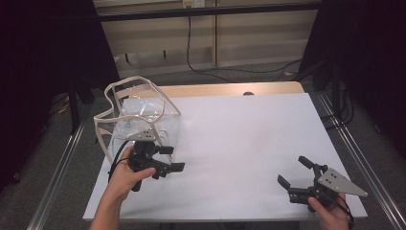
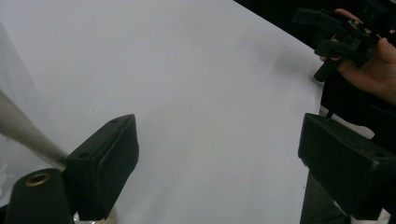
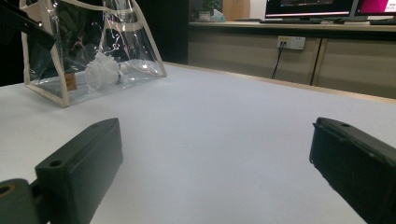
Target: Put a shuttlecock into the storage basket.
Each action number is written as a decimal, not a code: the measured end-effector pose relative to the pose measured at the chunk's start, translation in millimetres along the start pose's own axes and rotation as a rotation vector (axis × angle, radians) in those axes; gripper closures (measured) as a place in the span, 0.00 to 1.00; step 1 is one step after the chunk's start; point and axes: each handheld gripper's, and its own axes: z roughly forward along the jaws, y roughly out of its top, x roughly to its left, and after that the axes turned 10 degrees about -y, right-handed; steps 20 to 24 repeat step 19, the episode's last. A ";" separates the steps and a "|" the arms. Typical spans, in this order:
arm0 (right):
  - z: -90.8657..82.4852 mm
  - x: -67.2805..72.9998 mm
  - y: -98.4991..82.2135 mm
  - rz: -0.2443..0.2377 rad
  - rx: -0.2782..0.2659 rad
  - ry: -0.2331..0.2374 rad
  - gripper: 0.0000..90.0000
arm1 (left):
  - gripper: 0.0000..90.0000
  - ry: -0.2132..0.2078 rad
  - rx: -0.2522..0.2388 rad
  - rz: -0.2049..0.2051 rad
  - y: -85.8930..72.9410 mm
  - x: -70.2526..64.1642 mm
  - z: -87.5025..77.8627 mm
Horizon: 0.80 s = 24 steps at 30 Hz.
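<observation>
A clear plastic bag (image 1: 143, 120) with cream trim and handles stands upright at the table's left. In the right gripper view the bag (image 3: 135, 56) holds a white shuttlecock (image 3: 103, 71) on its floor. My left gripper (image 1: 173, 158) hovers just in front of the bag's near right corner, open and empty. In its own view the left gripper (image 2: 219, 163) has bare white table between its jaws, with a cream strap (image 2: 23, 130) at its left. My right gripper (image 1: 294, 171) rests near the front right corner, open. In its own view the right gripper (image 3: 215, 163) is empty too and faces the bag.
A white sheet (image 1: 239, 143) covers the table, with a wooden strip (image 1: 215, 89) at the far edge. Metal rails (image 1: 354, 153) run along both sides. A cable (image 1: 230, 69) lies on the floor beyond. A counter with monitors (image 3: 308, 9) stands behind.
</observation>
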 end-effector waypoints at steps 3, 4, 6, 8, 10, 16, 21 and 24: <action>0.0 0.4 0.1 0.003 0.000 0.000 0.03 | 0.14 -0.003 -0.003 -0.002 -0.8 0.4 -0.5; 0.0 0.5 0.1 0.003 0.001 0.000 0.03 | 0.14 -0.001 -0.002 0.000 -1.0 0.4 -0.7; -0.1 0.2 0.1 0.001 0.000 0.000 0.03 | 0.14 0.001 -0.002 0.003 -1.3 0.2 -0.6; -0.3 -0.1 0.1 -0.001 0.000 -0.001 0.03 | 0.14 0.005 -0.007 0.004 -2.2 -0.1 0.4; -0.5 -0.2 0.1 0.000 0.000 0.000 0.03 | 0.14 0.006 -0.004 0.006 -3.9 0.4 1.1; -0.4 -0.4 0.0 0.000 0.000 0.000 0.03 | 0.14 0.002 -0.015 0.004 -12.0 2.2 4.3; -0.4 -0.5 0.0 -0.001 0.001 0.000 0.03 | 0.13 0.004 -0.007 0.007 -14.6 2.4 5.0; -0.4 -0.5 0.0 -0.001 0.001 0.000 0.03 | 0.13 0.004 -0.007 0.007 -14.6 2.4 5.0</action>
